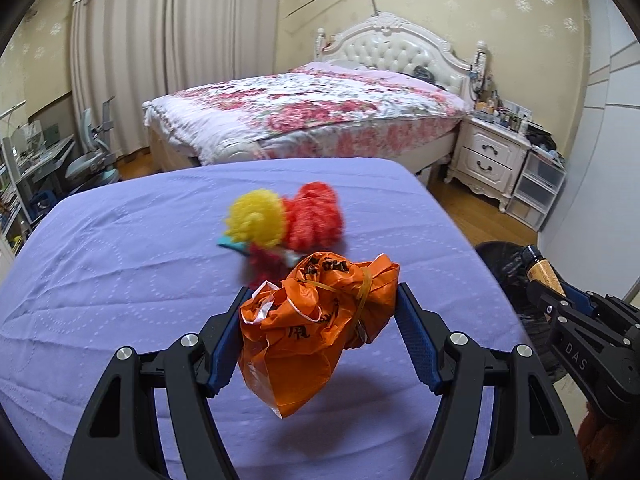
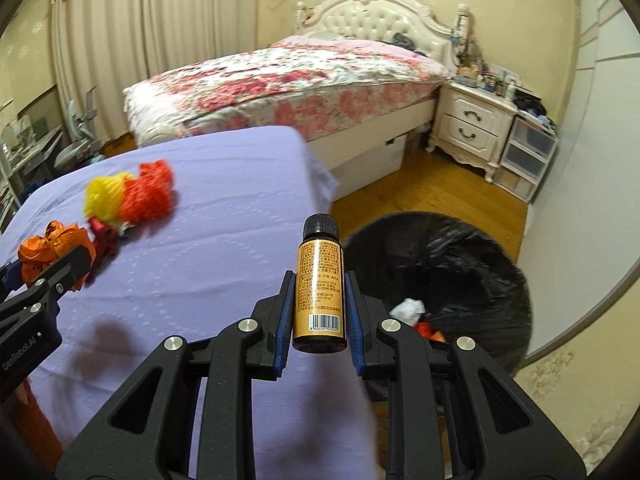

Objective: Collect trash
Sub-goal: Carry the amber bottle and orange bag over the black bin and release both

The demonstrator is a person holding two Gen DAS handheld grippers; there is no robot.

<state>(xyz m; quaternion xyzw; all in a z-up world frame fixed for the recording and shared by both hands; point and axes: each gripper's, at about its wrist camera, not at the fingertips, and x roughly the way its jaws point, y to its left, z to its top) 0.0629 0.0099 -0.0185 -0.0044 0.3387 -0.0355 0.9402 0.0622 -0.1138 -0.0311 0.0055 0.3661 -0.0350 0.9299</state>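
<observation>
My left gripper (image 1: 320, 296) is shut on a crumpled orange plastic bag (image 1: 316, 328), held above the purple-covered table (image 1: 120, 264); the bag also shows in the right wrist view (image 2: 44, 252). My right gripper (image 2: 318, 280) is shut on a small brown bottle (image 2: 319, 284) with a gold label and black cap, upright between the blue pads at the table's right edge. The bottle's top (image 1: 542, 268) shows in the left wrist view. A bin lined with a black bag (image 2: 452, 264) stands on the floor right of the table, holding white and orange scraps.
A yellow foam net (image 1: 256, 216), a red foam net (image 1: 316, 216) and a dark red scrap (image 2: 103, 236) lie on the table. Behind stand a floral bed (image 1: 312, 116), a white nightstand (image 1: 488, 152), plastic drawers (image 1: 536, 188) and a desk with chair (image 1: 86, 152).
</observation>
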